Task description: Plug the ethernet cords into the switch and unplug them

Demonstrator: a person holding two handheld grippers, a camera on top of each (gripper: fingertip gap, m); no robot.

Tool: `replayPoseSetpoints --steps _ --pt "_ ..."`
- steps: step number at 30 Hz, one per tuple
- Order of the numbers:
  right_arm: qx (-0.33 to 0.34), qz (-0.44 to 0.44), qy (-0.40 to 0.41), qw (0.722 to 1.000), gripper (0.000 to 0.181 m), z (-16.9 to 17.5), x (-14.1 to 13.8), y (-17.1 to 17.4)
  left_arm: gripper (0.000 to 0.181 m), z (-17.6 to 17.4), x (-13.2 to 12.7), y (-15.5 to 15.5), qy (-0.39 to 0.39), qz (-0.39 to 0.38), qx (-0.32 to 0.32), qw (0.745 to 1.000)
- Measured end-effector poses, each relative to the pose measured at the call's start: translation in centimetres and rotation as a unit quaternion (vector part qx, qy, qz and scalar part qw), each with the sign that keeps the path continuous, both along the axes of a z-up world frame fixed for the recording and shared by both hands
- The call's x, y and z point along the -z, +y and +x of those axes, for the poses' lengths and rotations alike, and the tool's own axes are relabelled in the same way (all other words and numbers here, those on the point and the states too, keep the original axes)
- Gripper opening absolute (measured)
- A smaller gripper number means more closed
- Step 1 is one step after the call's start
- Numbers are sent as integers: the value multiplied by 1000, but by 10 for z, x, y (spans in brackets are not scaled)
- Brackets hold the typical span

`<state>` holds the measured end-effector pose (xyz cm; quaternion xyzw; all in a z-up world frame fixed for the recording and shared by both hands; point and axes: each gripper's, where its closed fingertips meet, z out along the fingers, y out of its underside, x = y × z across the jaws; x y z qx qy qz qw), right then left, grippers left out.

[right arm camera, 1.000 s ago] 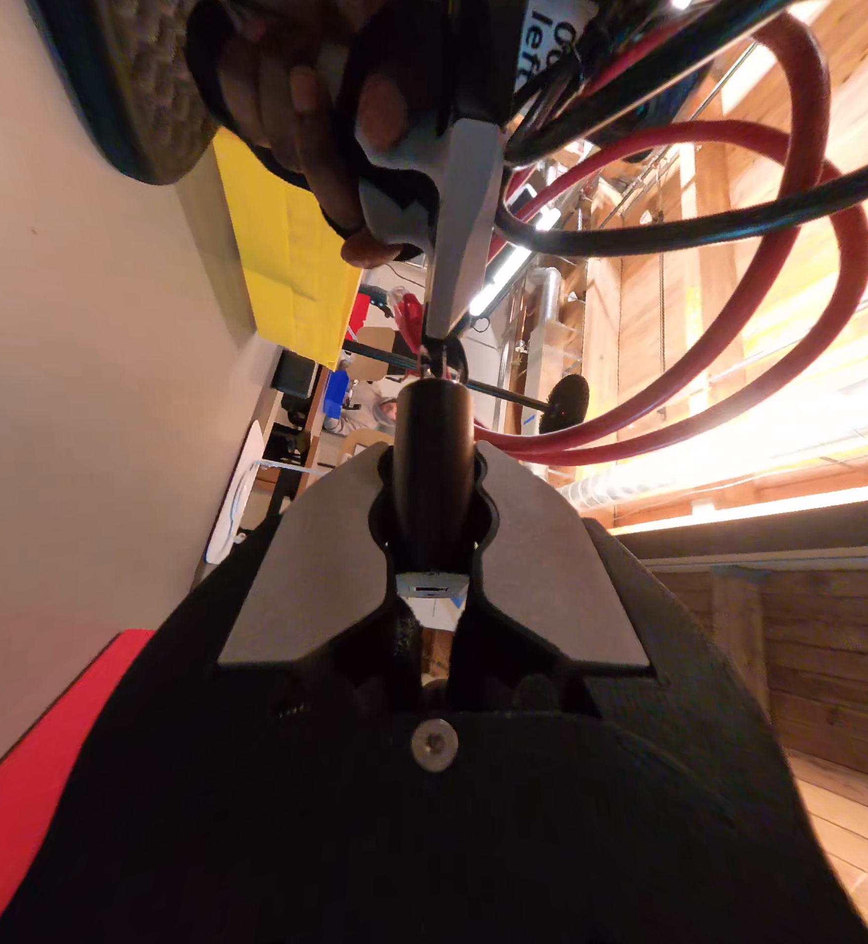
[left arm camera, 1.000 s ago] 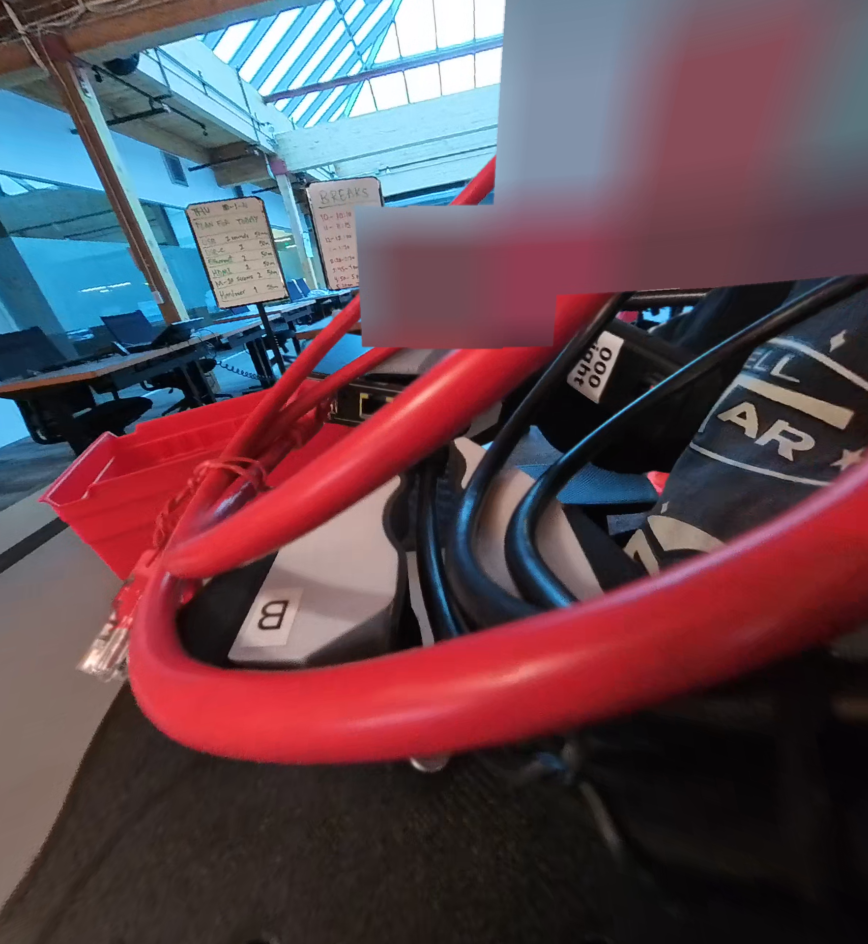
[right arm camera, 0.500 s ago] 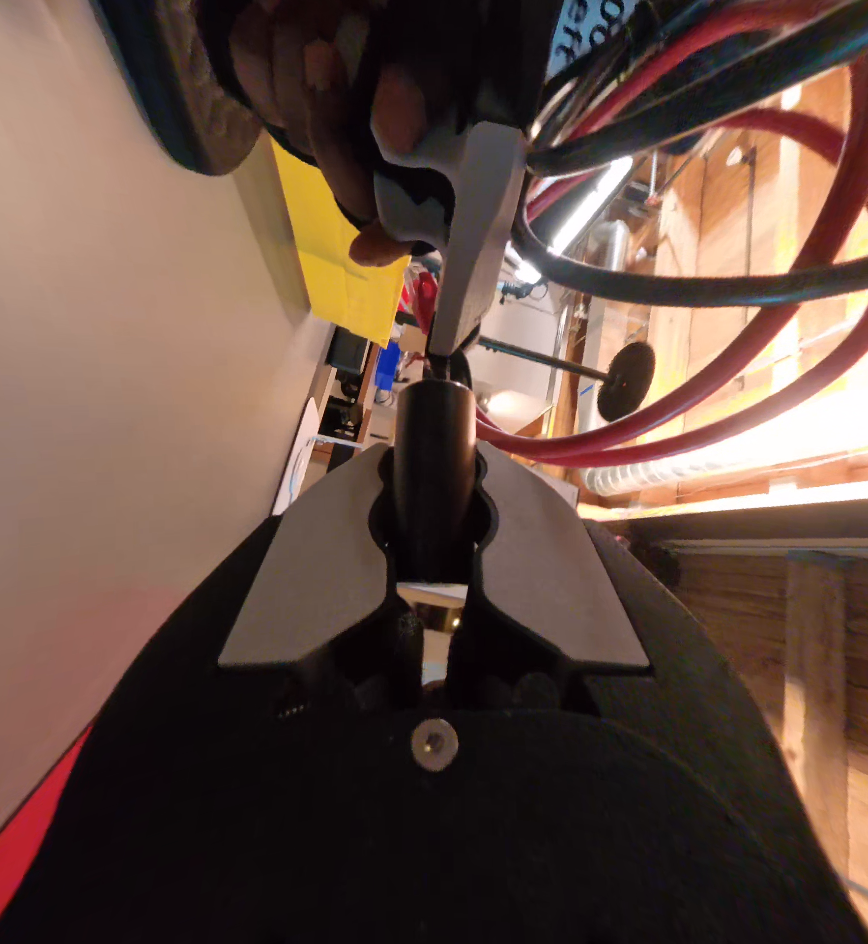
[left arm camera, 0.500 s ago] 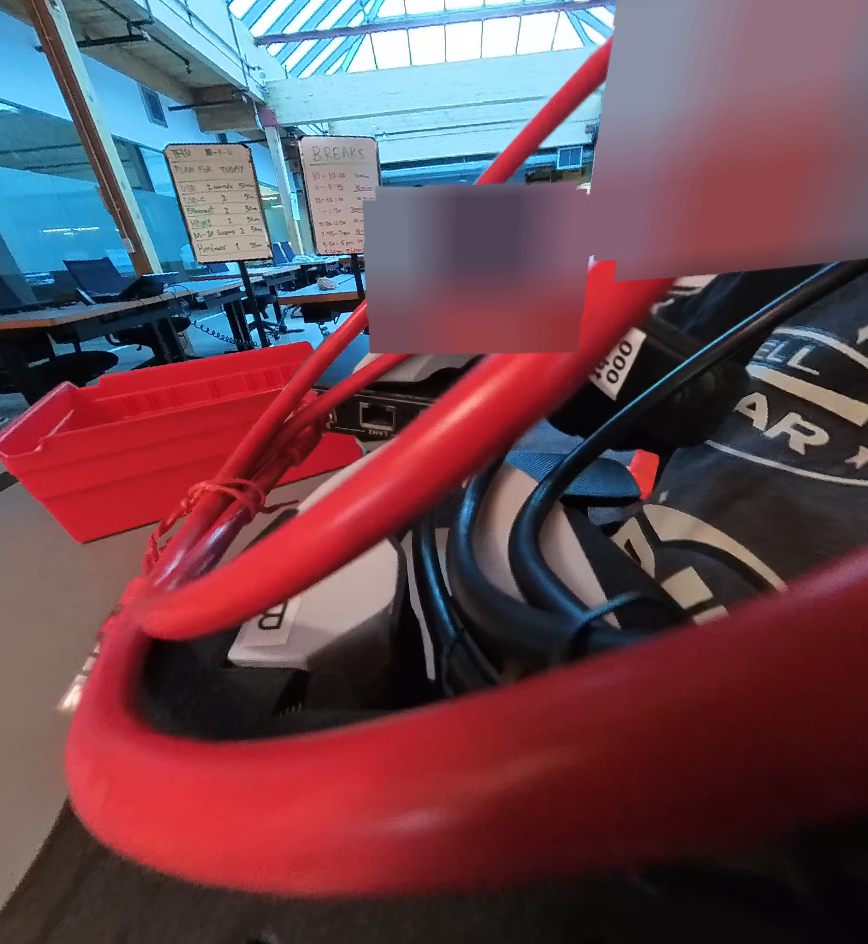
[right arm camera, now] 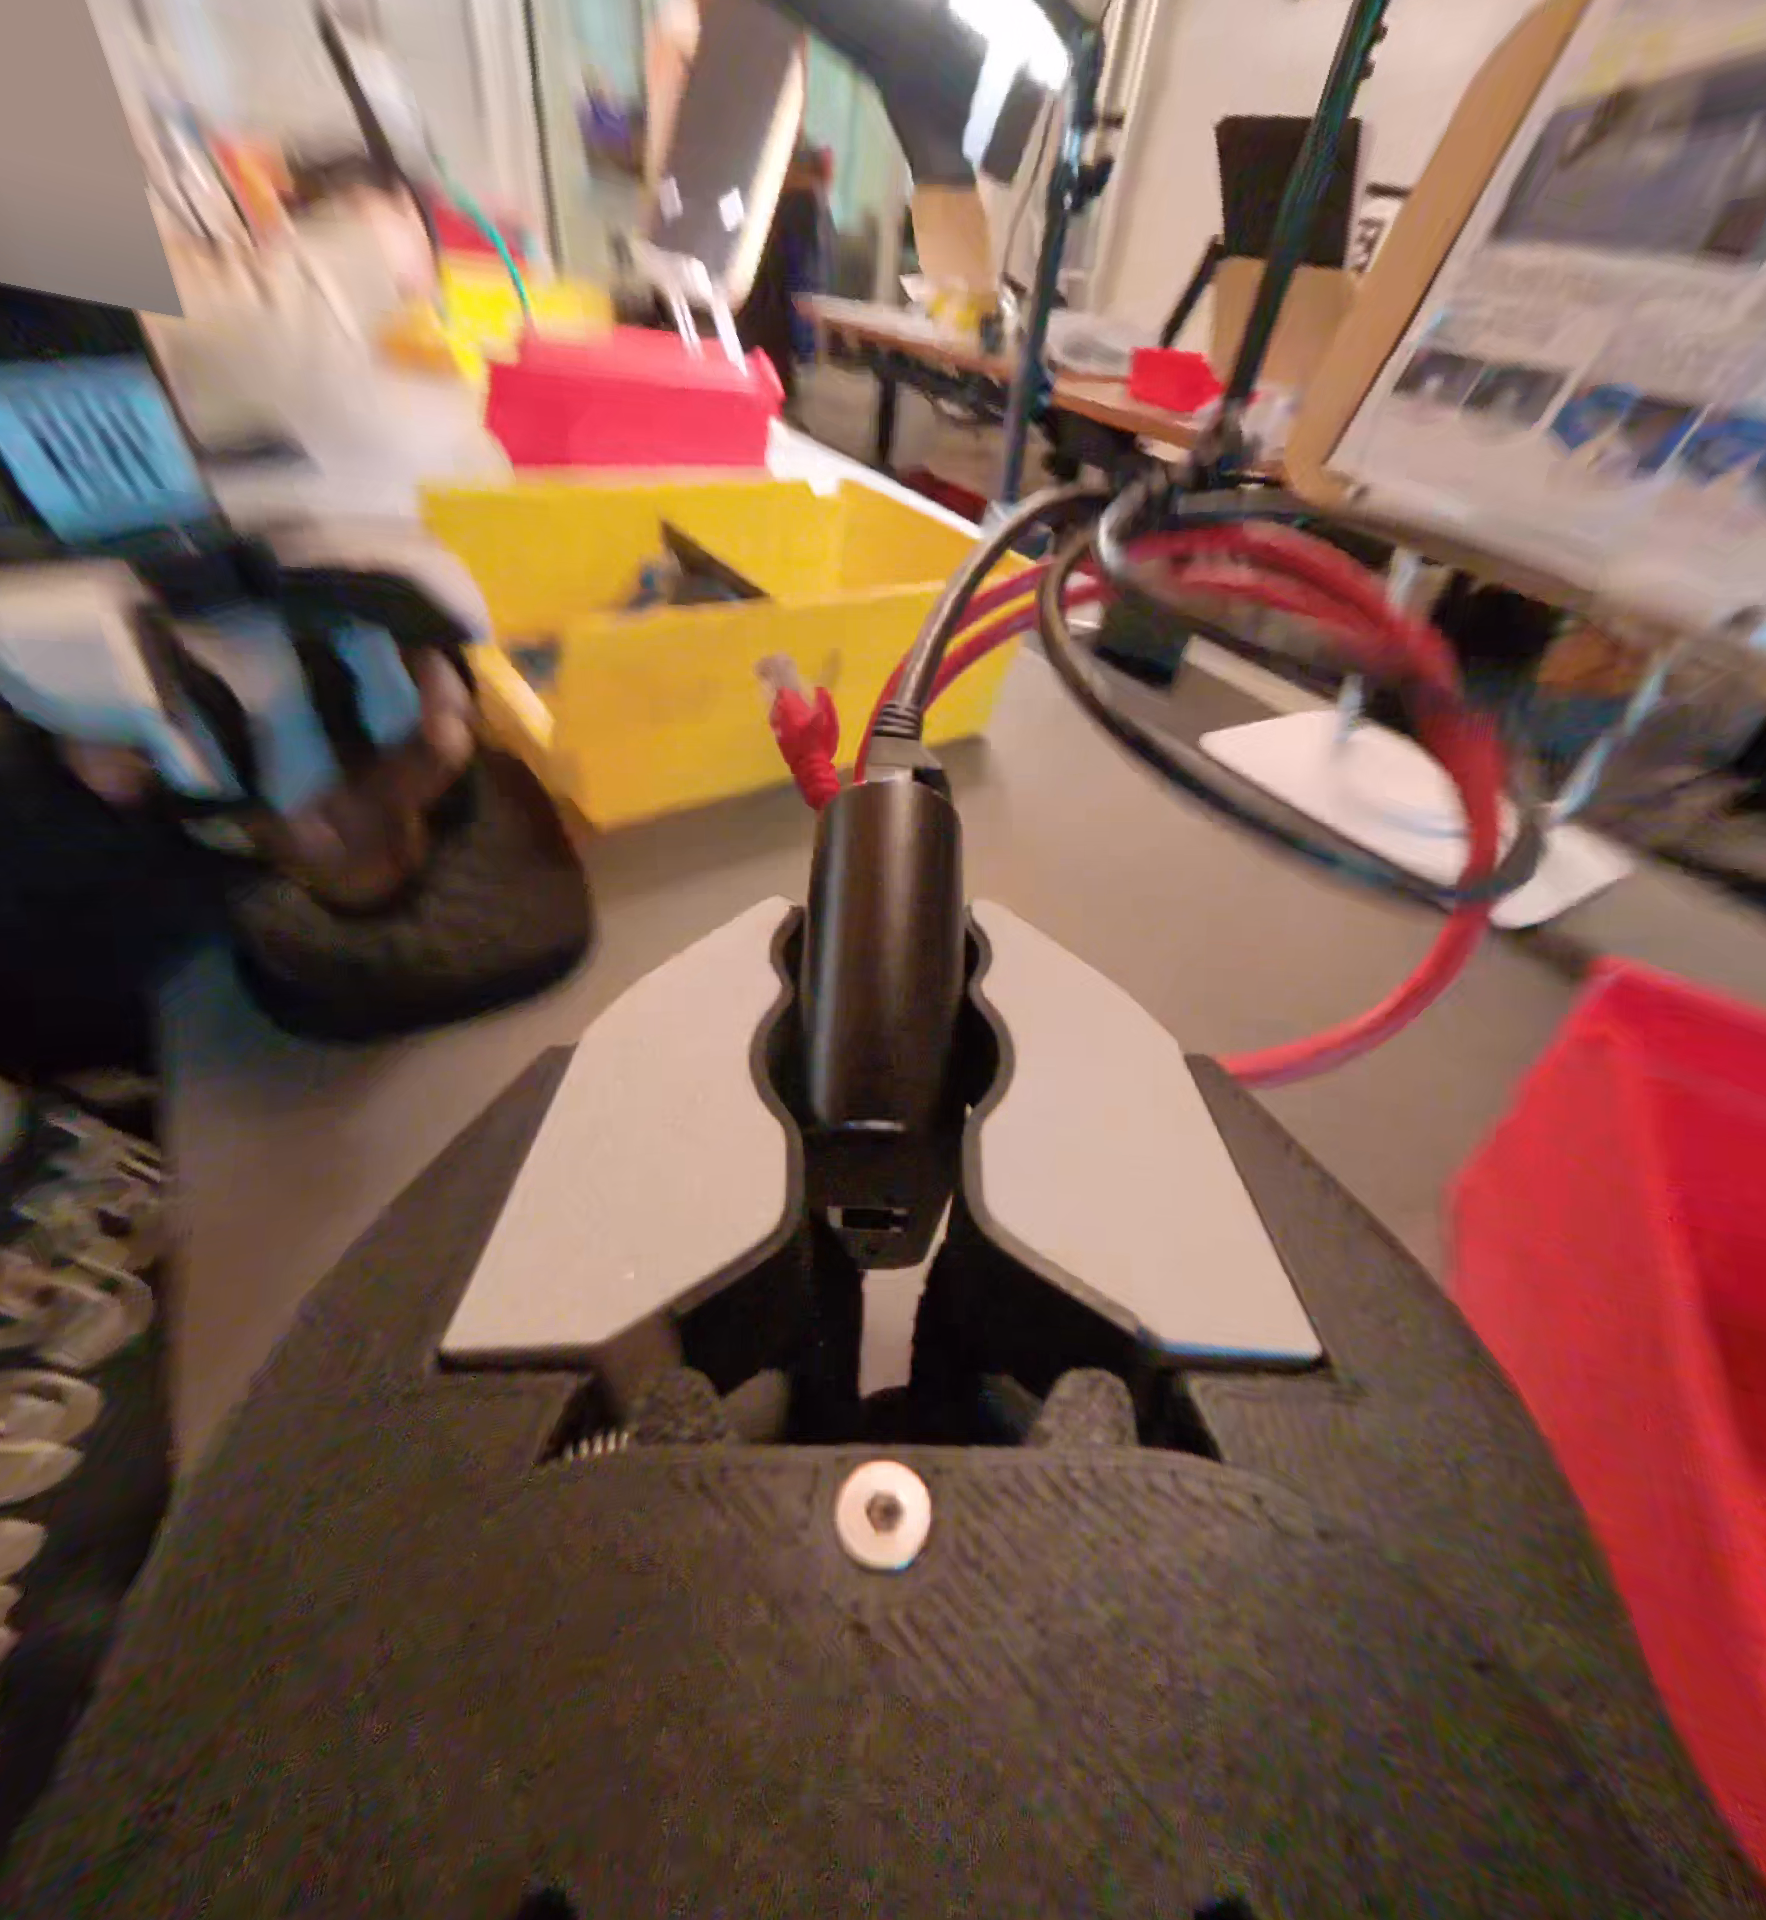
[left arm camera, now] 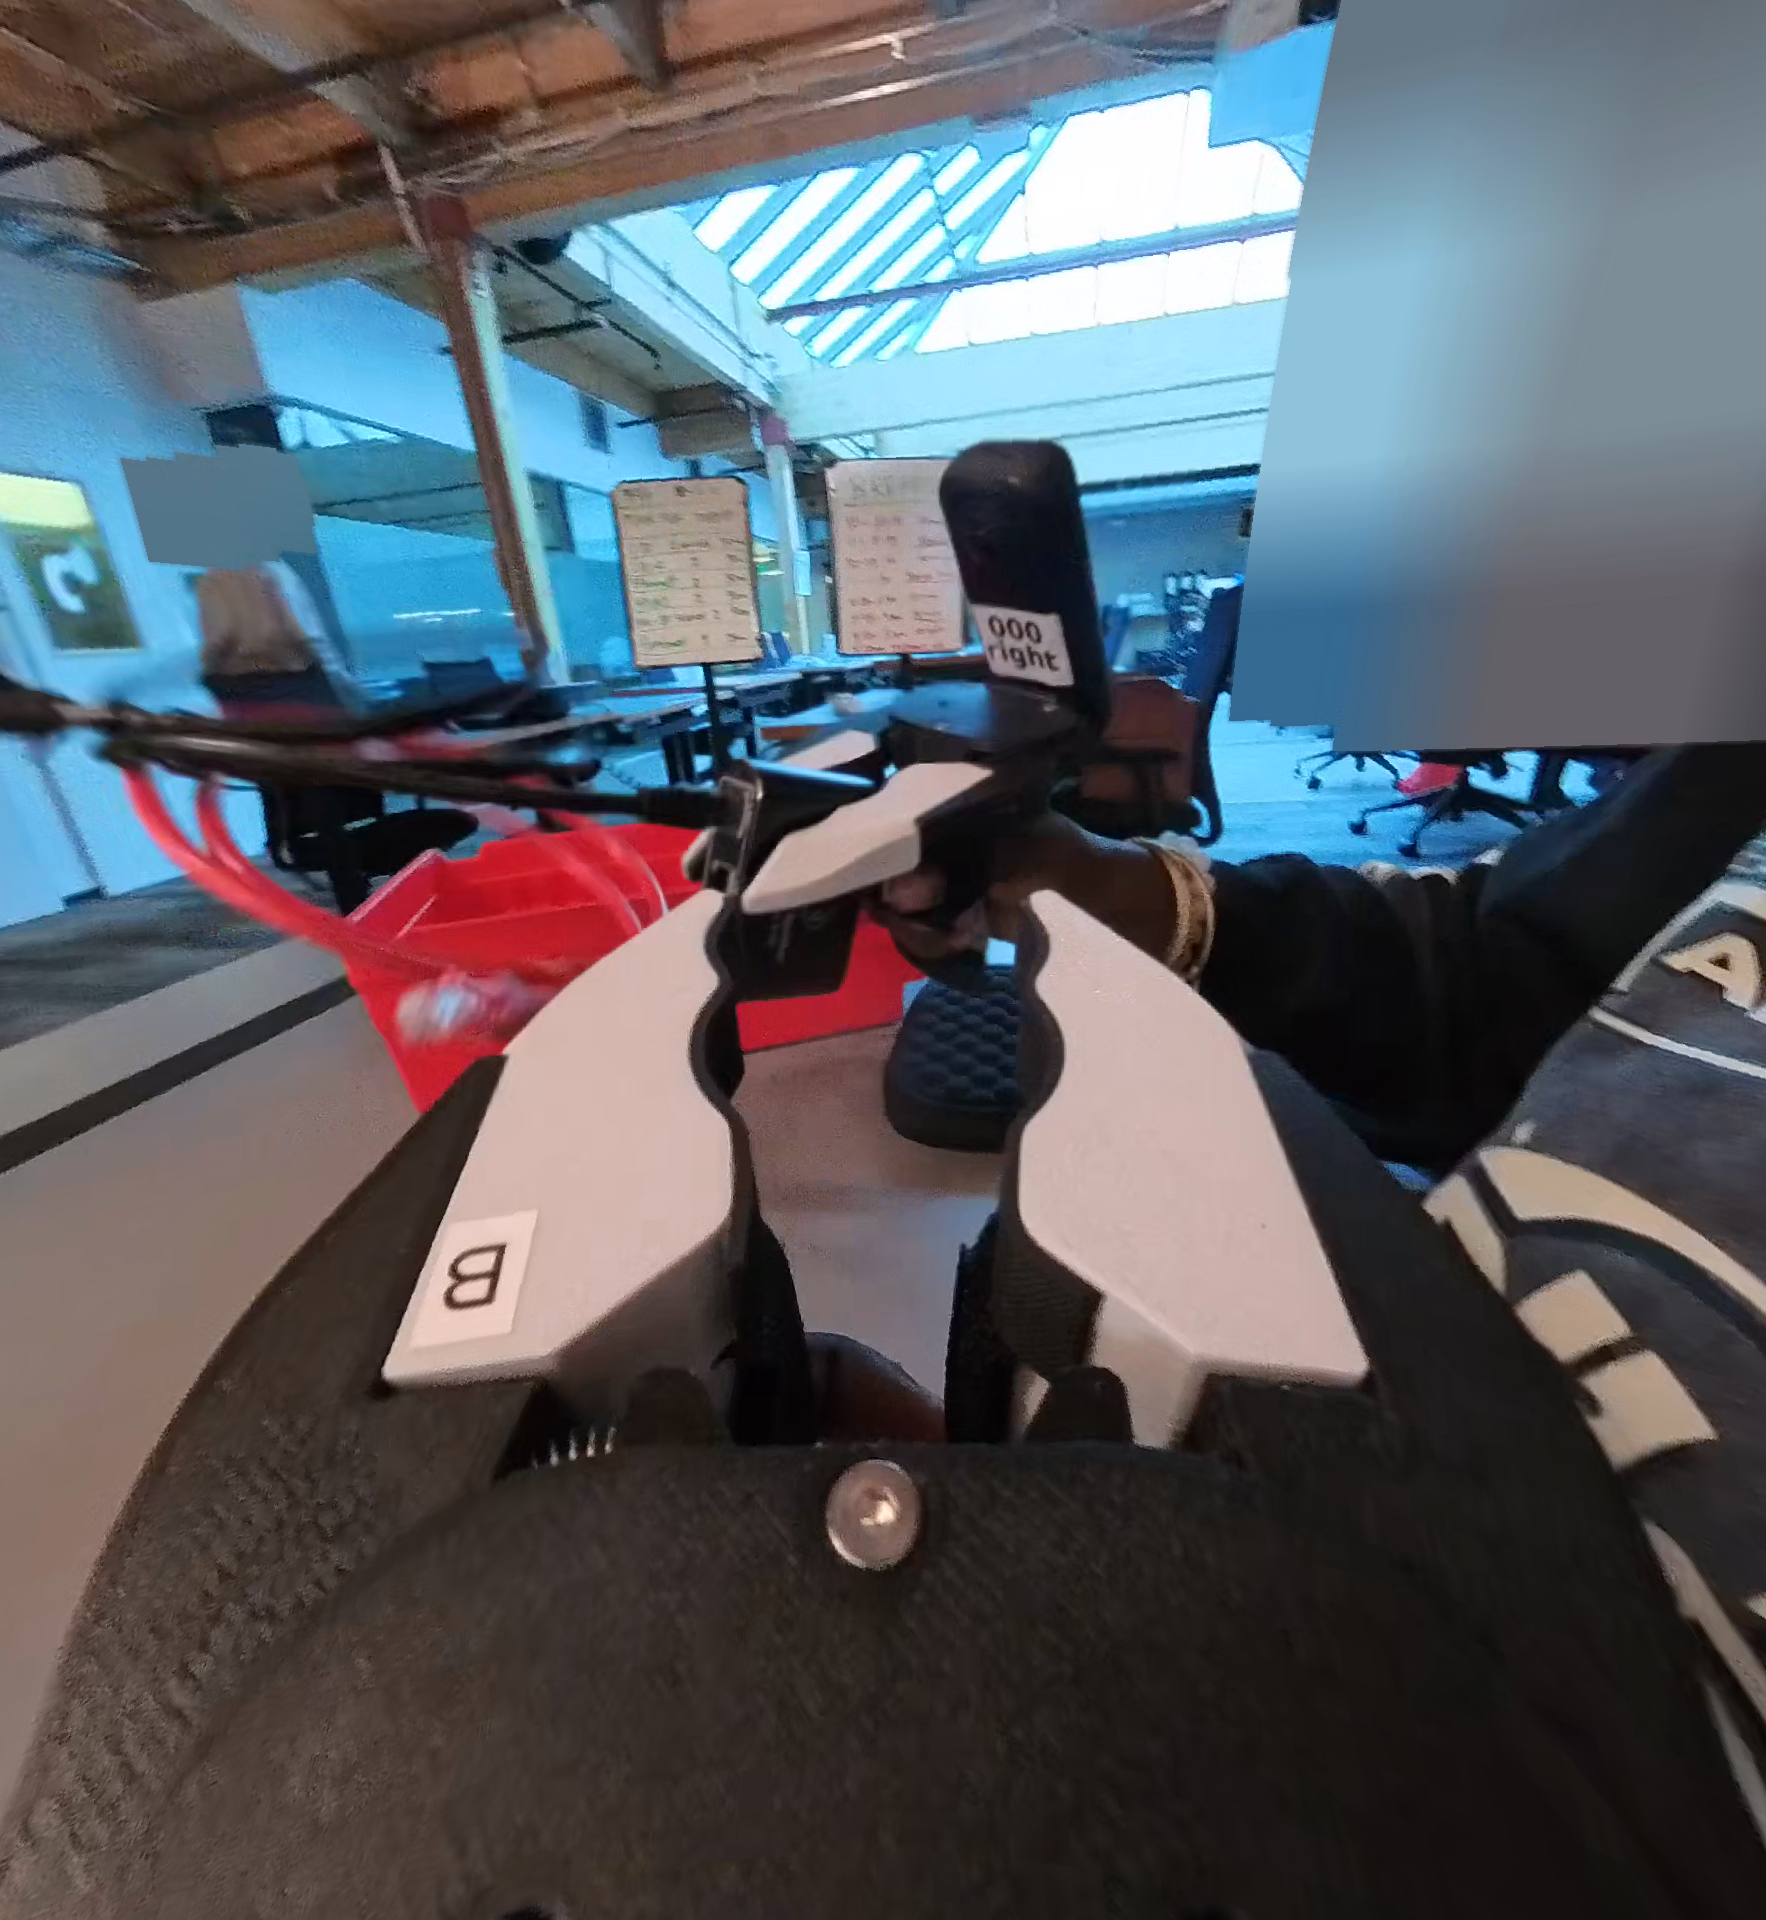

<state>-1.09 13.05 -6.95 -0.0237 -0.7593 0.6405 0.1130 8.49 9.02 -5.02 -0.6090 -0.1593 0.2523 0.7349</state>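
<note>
My right gripper (right arm camera: pixel 879 920) is shut on a small black switch (right arm camera: pixel 879 977), held lengthwise between its grey fingers with one port facing the camera. A black cable leaves the switch's far end and joins a tied loop of red ethernet cords (right arm camera: pixel 1398 644) hanging in the air. A red plug (right arm camera: pixel 806 722) dangles beside the cable. My left gripper (left arm camera: pixel 874 935) is open and empty over the grey table (left arm camera: pixel 131 1299). The right gripper (left arm camera: pixel 744 862) also shows in the left wrist view, held by a hand just beyond my fingertips, its cords (left arm camera: pixel 204 831) trailing left and blurred.
A red bin (left arm camera: pixel 505 914) stands behind the grippers; it also shows at the right in the right wrist view (right arm camera: pixel 1668 1299). A yellow bin (right arm camera: pixel 713 613) stands farther back. A black textured mound (right arm camera: pixel 411 935) lies on the table. The person's dark sleeve (left arm camera: pixel 1378 987) is close by. From the left gripper's tips to the black textured mound (right arm camera: pixel 411 935) is close to 15 cm.
The red and black cord loops that filled the left wrist view have swung away to the left. The right gripper has turned upright, still holding the switch. Both views are blurred by motion.
</note>
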Motion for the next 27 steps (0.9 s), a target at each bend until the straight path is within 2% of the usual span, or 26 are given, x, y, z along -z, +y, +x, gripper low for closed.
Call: replayPoseSetpoints --steps 2,5,8,10,12,14,16,24,27 --pt "-35 -56 -103 992 26 -1 -4 2 49 -7 4 -1 -19 18 -10 1000" --pt "-69 -90 -193 975 26 0 -3 3 49 -12 8 2 -33 30 -9 999" --pt "-75 -121 -285 948 26 -5 -4 2 49 -12 11 8 -27 17 -14 999" --pt "-81 -169 -384 904 26 -11 -8 0 49 -13 16 13 -20 -5 -19 1000" --pt "-82 -224 -483 843 26 -21 -12 -2 49 -12 20 16 -11 -26 -26 999" --pt "-64 -264 -543 794 26 -32 -12 -5 49 -10 20 18 0 -37 -26 999" --pt "-45 -296 -564 769 26 -41 -12 -7 48 -11 18 17 -2 -28 -27 999" --pt "-31 -362 -602 711 26 -52 -15 -5 46 -31 14 4 -60 41 -65 995" --pt "-36 -368 -608 703 26 -49 -17 -2 46 -36 15 2 -86 66 -62 992"
